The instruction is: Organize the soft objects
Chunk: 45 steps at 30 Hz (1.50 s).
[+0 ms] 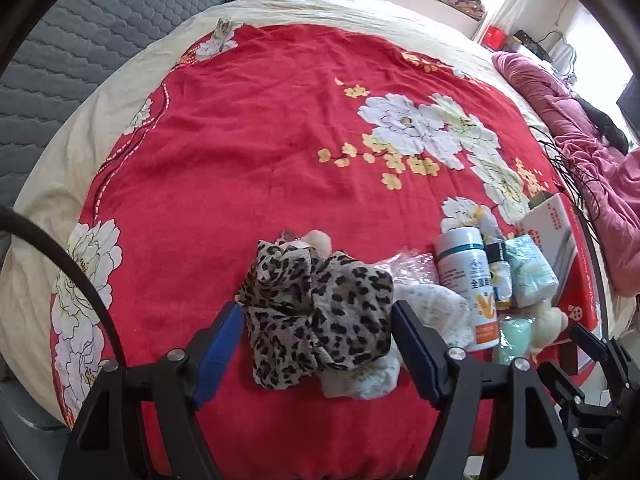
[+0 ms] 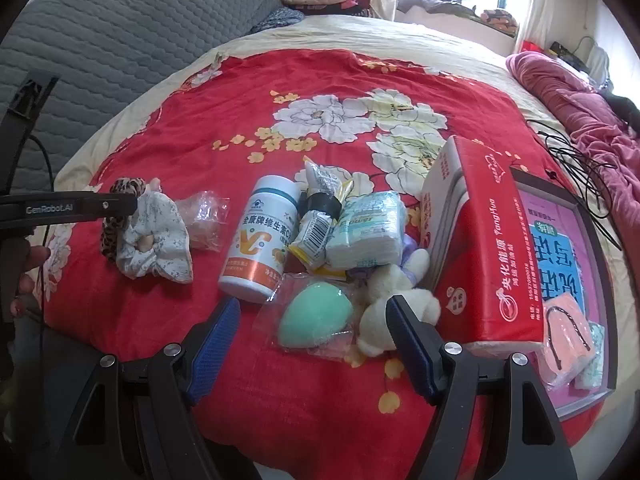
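leopard scrunchie (image 1: pixel 320 312) half covering white scrunchie (image 1: pixel 436 312), left tool (image 1: pixel 318 344) released, right tool (image 2: pixel 312 340) released

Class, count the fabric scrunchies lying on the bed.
2: the leopard-print scrunchie at far left, and the white floral scrunchie overlapping it on its right. More may be hidden.

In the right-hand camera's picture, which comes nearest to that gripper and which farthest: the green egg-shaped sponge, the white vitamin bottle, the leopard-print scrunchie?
From the right gripper, in the right wrist view:
1. Green egg-shaped sponge, in clear wrapping, between the open fingers.
2. White vitamin bottle, lying just beyond, a bit left.
3. Leopard-print scrunchie, far left, by the left gripper.
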Tool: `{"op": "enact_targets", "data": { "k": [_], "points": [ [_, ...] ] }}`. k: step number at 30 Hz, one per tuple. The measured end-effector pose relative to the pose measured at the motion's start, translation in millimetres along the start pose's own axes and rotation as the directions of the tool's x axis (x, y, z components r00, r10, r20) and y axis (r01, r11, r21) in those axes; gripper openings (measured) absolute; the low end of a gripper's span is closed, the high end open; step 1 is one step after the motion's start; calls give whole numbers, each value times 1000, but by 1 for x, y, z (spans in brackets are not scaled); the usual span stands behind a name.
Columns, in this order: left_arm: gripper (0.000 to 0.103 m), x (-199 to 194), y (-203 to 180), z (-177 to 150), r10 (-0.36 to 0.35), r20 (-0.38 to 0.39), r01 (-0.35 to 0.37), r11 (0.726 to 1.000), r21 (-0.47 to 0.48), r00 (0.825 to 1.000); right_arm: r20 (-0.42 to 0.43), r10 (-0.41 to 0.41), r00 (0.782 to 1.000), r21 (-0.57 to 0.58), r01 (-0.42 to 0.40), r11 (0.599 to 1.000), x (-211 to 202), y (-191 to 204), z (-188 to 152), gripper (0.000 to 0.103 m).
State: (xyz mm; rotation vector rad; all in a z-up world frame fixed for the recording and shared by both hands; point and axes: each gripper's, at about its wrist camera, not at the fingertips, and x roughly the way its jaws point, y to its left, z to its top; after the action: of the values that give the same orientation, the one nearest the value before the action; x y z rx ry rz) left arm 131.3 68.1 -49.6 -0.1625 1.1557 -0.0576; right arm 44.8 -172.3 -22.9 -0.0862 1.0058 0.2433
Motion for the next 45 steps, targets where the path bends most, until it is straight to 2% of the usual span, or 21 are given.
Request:
{"op": "enact_targets", "data": {
  "k": [6,7,12,17,21,25,29,32,40,45],
  "points": [
    [42,1,12,1,-71,-4,71,997,-22,997,-9,6,1000,2,-6,1000,8,-1,2,77],
    [41,1,13,1,-84,-7,84,996,-24,996,-12,9,1000,2,-9,1000,10,-1,2,77],
    [16,0,22,1,-125,-9,124,992,-37,992,-32,-1,999,-24,0,1000,23,3,-1,77],
    [12,-3,31,0,-157,0,157,986,-54,988,-53,-18,998,-50,15,999,32,1,-8,77],
    [10,-2,38,0,-149,3,149,987,-67,989,-56,-32,998,-99,26,995,40,7,-9,77],
    [10,-4,44,-1,-130,7,131,989,-70,991,-55,-79,995,-180,68,981,51,18,-9,77],
    [10,-7,46,-2,-118,10,118,991,-66,993,-60,-142,988,-252,122,960,64,29,-12,61],
    [9,-6,45,-3,-105,8,105,993,-59,994,-52,-145,988,-248,128,960,65,28,-13,53],
    [8,-20,39,-4,-80,36,81,995,-55,996,-28,-5,1000,-115,2,993,36,11,-2,51],
    [8,-39,24,0,-69,68,70,997,-15,995,16,43,999,-72,-41,997,11,7,8,51]
  ]
}}
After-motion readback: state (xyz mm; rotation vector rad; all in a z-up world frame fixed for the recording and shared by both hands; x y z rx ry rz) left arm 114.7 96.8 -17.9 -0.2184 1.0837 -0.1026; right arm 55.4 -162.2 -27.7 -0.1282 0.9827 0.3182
